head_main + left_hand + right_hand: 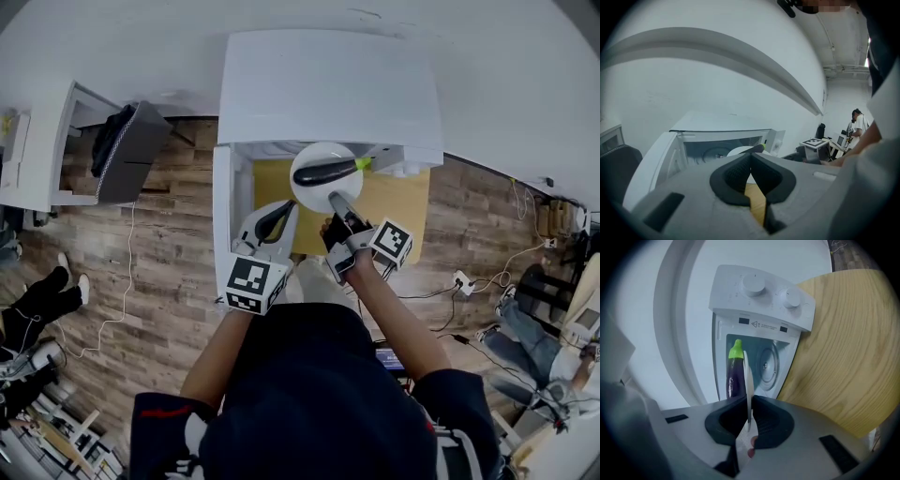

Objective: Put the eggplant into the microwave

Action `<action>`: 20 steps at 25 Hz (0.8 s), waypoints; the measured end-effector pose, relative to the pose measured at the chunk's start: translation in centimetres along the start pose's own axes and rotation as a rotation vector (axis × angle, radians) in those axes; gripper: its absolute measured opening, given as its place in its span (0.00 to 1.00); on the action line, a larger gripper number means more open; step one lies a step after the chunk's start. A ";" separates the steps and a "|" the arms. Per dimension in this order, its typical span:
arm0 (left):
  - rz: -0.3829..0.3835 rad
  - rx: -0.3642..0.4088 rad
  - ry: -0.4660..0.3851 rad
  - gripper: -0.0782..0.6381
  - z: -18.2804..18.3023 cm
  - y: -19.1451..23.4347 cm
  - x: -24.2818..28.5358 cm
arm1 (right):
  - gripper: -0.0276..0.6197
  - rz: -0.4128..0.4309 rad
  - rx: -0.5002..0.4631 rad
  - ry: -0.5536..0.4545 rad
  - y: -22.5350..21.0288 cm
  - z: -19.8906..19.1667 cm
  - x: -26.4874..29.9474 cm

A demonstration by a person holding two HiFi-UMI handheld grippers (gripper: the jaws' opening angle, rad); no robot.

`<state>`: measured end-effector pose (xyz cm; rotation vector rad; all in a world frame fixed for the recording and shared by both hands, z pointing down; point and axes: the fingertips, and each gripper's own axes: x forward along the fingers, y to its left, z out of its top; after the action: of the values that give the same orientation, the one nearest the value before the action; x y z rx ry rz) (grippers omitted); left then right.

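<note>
A dark purple eggplant (326,172) with a green stem lies on a round white plate (314,194). The plate hangs just in front of the white microwave's (328,84) open cavity. My right gripper (336,200) is shut on the plate's near rim. In the right gripper view the plate (747,376) stands edge-on between the pads of the right gripper (749,401), with the eggplant (735,371) to its left. My left gripper (286,208) is shut on nothing beside the open door (223,197). The left gripper view shows the left gripper (750,157) aimed at the cavity (717,149).
The microwave stands on a light wooden table (398,202); its control knobs (754,284) sit beside the cavity. The door swings out at the left. A dark bin (131,150) and white cabinet (37,150) stand on the wood floor. People sit at both sides (525,347).
</note>
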<state>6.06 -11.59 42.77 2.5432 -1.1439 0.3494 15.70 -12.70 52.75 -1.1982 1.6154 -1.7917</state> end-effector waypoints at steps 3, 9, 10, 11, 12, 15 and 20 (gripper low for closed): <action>-0.030 -0.001 0.013 0.13 -0.5 -0.4 0.5 | 0.09 -0.009 0.005 -0.017 -0.4 -0.1 0.3; -0.042 -0.026 0.032 0.13 -1.5 0.0 0.8 | 0.09 -0.023 0.017 -0.038 -1.4 0.0 1.1; -0.037 -0.026 0.035 0.13 -1.7 0.2 0.9 | 0.09 -0.031 0.018 -0.038 -1.8 0.0 1.3; -0.033 -0.026 0.038 0.13 -1.9 0.3 1.0 | 0.09 -0.033 0.021 -0.038 -2.0 0.1 1.5; -0.028 -0.027 0.041 0.13 -2.1 0.4 1.1 | 0.09 -0.029 0.026 -0.039 -2.3 0.2 1.7; -0.012 -0.030 0.050 0.13 -2.8 0.8 1.2 | 0.09 -0.047 0.025 -0.040 -3.4 0.3 2.4; 0.013 -0.031 0.072 0.13 -4.0 1.5 1.0 | 0.09 -0.041 0.049 -0.047 -4.7 0.5 4.0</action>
<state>5.19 -11.63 47.06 2.4769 -1.1304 0.4196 15.02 -15.09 58.44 -1.2500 1.5221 -1.8036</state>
